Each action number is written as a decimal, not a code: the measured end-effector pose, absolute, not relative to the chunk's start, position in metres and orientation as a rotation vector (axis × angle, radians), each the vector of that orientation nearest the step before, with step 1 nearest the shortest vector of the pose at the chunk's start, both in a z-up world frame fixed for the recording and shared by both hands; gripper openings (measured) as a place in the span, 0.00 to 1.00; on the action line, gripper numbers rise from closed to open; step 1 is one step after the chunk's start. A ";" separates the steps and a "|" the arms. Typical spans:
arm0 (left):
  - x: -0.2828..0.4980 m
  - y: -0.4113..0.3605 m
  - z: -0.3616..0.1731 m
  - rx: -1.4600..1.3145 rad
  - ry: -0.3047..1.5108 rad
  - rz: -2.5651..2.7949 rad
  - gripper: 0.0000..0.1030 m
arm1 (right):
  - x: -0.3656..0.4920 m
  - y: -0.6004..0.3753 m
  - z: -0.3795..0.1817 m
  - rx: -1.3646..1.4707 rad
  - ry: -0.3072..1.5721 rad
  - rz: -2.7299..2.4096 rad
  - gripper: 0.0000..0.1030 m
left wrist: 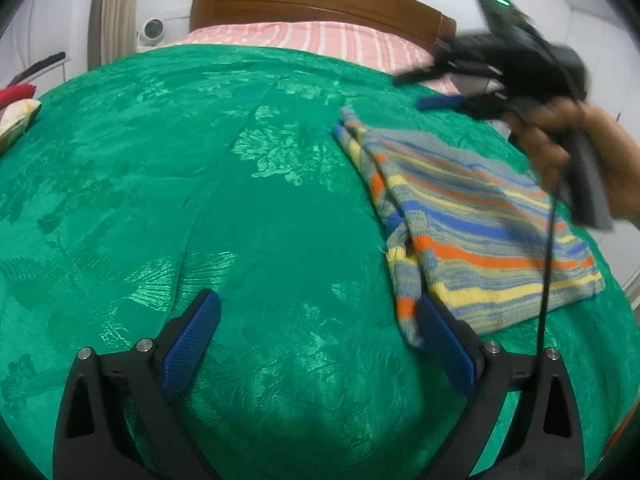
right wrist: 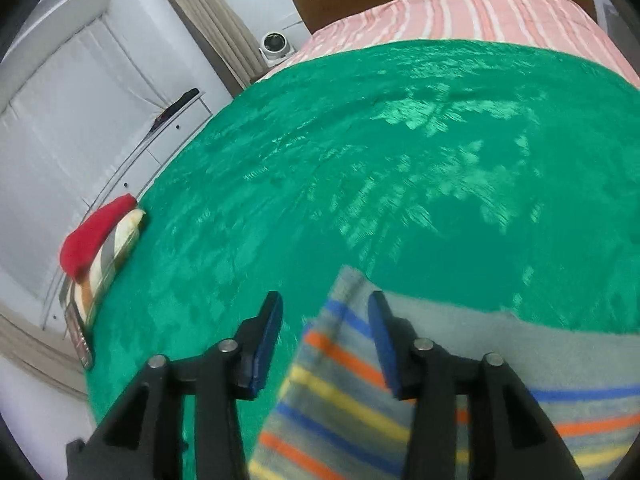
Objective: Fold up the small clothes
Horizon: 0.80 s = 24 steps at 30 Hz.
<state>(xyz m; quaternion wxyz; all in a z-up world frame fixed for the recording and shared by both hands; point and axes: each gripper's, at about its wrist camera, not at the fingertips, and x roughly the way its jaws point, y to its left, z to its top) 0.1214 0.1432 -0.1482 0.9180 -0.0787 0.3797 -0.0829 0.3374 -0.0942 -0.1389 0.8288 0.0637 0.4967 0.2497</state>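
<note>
A folded striped knit garment (left wrist: 480,232), grey with blue, orange and yellow bands, lies on the green bedspread (left wrist: 240,200) at the right. My left gripper (left wrist: 320,312) is open and empty above the bedspread, its right finger (left wrist: 444,344) beside the garment's near left edge. My right gripper (left wrist: 424,90) hovers blurred above the garment's far end, held by a hand. In the right wrist view the right gripper (right wrist: 324,312) is open and empty above the garment (right wrist: 360,392).
A pink striped pillow (left wrist: 320,40) and a wooden headboard (left wrist: 312,0) are at the far end. A stack of folded clothes with a red piece on top (right wrist: 100,232) sits at the bed's left edge. A white cabinet (right wrist: 72,100) stands left of the bed.
</note>
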 end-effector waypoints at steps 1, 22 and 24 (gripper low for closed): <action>0.121 0.143 -0.148 -0.161 0.780 -0.170 0.96 | 0.329 -0.099 -0.137 0.113 1.059 0.536 0.47; 0.123 0.143 -0.148 -0.163 0.778 -0.171 0.96 | 0.141 -0.234 -0.134 -0.154 0.968 0.482 0.55; 0.123 0.143 -0.148 -0.164 0.778 -0.172 0.96 | 0.144 -0.254 -0.132 -0.127 0.953 0.425 0.59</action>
